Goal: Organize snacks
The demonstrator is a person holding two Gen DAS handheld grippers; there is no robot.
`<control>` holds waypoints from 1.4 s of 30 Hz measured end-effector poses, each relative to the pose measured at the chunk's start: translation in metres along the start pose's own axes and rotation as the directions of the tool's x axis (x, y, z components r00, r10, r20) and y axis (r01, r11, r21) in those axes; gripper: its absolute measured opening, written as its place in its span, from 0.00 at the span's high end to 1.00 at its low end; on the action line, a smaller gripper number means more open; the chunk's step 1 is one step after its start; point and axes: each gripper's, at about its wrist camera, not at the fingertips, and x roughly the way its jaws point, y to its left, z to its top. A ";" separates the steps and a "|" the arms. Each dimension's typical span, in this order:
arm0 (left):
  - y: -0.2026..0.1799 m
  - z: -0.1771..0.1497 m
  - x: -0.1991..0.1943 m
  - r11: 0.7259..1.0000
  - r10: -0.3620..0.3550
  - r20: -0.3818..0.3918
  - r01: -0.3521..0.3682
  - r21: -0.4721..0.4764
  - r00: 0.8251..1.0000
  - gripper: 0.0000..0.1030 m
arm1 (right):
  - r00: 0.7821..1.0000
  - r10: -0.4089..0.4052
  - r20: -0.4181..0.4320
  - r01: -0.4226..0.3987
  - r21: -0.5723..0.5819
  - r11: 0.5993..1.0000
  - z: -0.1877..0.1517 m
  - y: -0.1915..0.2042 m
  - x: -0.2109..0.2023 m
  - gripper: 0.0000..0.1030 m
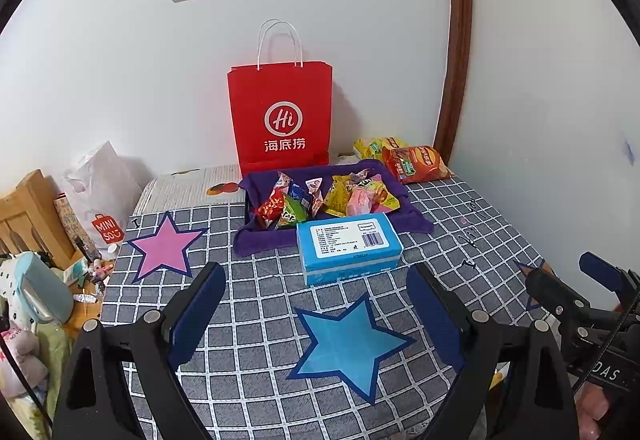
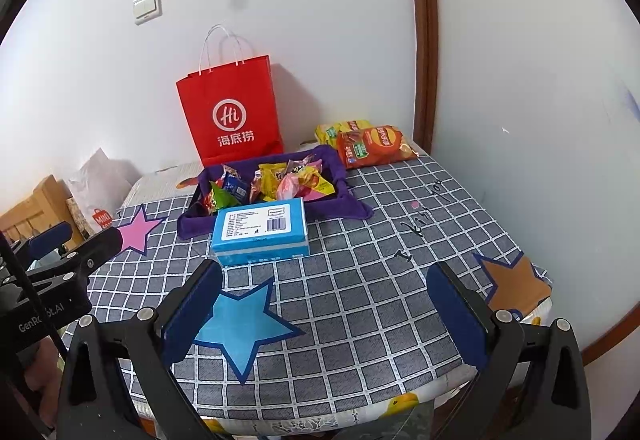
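A purple cloth-lined tray (image 1: 256, 236) (image 2: 192, 224) holds several small snack packets (image 1: 320, 195) (image 2: 280, 179) at the back of the table. A blue box (image 1: 348, 248) (image 2: 260, 232) lies just in front of it. An orange chip bag (image 1: 416, 163) (image 2: 372, 145) and a yellow bag (image 1: 374, 147) (image 2: 336, 129) lie to the tray's right. A red paper bag (image 1: 280, 115) (image 2: 232, 111) stands behind it. My left gripper (image 1: 316, 320) and right gripper (image 2: 324, 312) are open and empty, held above the near part of the table.
The table has a grey checked cloth (image 1: 460, 232) (image 2: 380, 240) with pink (image 1: 164, 248), blue (image 1: 348, 348) and orange (image 2: 516, 284) stars. A white MINISO bag (image 1: 102, 195) and clutter stand left of it. Walls close the back and right.
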 end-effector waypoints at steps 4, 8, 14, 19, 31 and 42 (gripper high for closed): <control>0.000 0.000 0.001 1.000 0.000 -0.006 0.000 -0.004 1.000 0.11 | 1.000 -0.003 0.002 0.003 -0.010 1.000 0.000 0.002 0.001 0.02; 0.001 0.000 0.002 1.000 -0.002 -0.006 0.002 -0.004 1.000 0.11 | 1.000 0.000 0.002 0.000 -0.014 1.000 0.001 0.003 0.001 0.02; 0.001 0.000 0.004 1.000 -0.006 -0.008 0.006 -0.003 1.000 0.11 | 1.000 -0.001 0.006 0.001 -0.010 1.000 0.001 0.003 0.000 0.02; 0.000 -0.001 0.005 1.000 -0.012 -0.007 0.012 -0.003 1.000 0.11 | 1.000 -0.001 0.007 0.001 -0.011 1.000 0.001 0.001 0.000 0.02; 0.000 -0.001 0.005 1.000 -0.019 -0.008 0.019 -0.002 1.000 0.11 | 1.000 -0.002 0.012 0.002 -0.012 1.000 0.002 -0.001 -0.001 0.02; 0.001 0.000 0.005 1.000 -0.023 -0.007 0.023 -0.004 1.000 0.11 | 1.000 -0.002 0.016 0.002 -0.018 1.000 0.002 0.000 -0.002 0.02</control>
